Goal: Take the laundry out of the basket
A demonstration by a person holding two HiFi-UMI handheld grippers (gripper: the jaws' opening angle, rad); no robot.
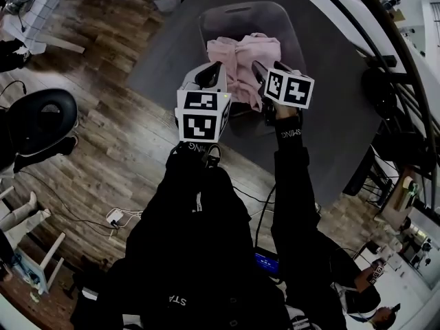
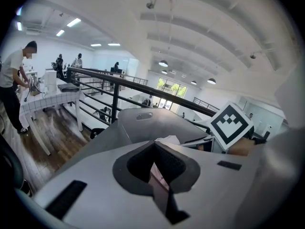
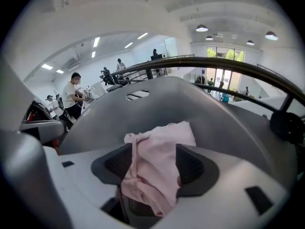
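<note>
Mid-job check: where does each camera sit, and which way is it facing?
Head view: on the person's head, facing steeply down at the basket of pink laundry; both dark sleeves, the left gripper and the right gripper show.
Left gripper view: on the left gripper, looking along its jaws across the basket towards a railing; the right gripper shows at right.
Right gripper view: on the right gripper, looking into the basket, pink laundry between its jaws.
Shared: all three show the basket.

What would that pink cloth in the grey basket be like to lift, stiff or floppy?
Probably floppy: the pink cloth lies crumpled in folds and droops between the jaws of the open right gripper. Likely light, since it looks thin. It may trail over the rim of the basket when lifted.
</note>
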